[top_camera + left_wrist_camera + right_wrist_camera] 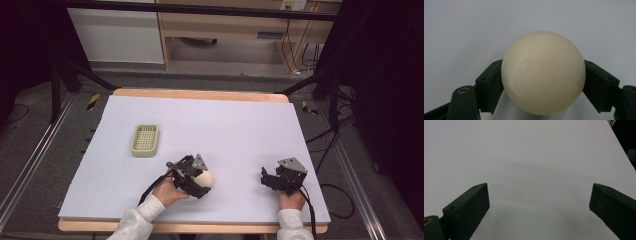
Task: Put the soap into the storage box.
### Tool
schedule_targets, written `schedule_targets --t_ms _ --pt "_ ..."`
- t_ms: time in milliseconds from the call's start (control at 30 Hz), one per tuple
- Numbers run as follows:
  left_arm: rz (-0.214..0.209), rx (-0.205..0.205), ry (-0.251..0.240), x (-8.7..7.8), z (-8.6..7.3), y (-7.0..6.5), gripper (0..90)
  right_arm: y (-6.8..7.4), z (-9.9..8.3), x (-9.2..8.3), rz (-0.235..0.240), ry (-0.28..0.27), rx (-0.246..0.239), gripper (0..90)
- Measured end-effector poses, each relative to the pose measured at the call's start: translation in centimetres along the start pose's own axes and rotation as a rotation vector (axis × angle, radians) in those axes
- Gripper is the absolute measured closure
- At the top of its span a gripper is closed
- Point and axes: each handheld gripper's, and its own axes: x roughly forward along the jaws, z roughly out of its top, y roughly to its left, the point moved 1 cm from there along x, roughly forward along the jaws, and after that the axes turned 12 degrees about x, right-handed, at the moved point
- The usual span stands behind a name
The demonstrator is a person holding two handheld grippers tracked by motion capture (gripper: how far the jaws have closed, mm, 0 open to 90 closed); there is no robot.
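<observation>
One cream ball (543, 72), round and smooth with a faint grainy sheen, has no long axis and points no way; it sits near the front of the matte pale table (240, 125), clamped by the left gripper (202, 183). Right gripper (267, 179) stands apart, wide. Ribbed rectangular tray (145, 139) lies farther back.

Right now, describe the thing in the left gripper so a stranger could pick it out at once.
Start at the pale lavender sheet covering the wooden table, then go to the left gripper near its front edge. Between its black jaws sits a cream ball, smooth and matte. The ribbed rectangular basket farther back shares its colour, but the ball is the only round thing.
</observation>
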Motion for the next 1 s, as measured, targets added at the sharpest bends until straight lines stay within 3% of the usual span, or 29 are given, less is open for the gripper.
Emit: schedule_targets --t_ms 633,1000 --pt "0.049 -0.02 -0.022 -3.4 -1.0 0.7 24.2 0.1 0.0 0.0 0.002 0.007 0.002 3.3" --pt "0.086 -0.079 -0.059 -5.6 -2.2 1.9 24.2 0.2 0.0 0.1 -0.005 0.01 -0.004 3.3"
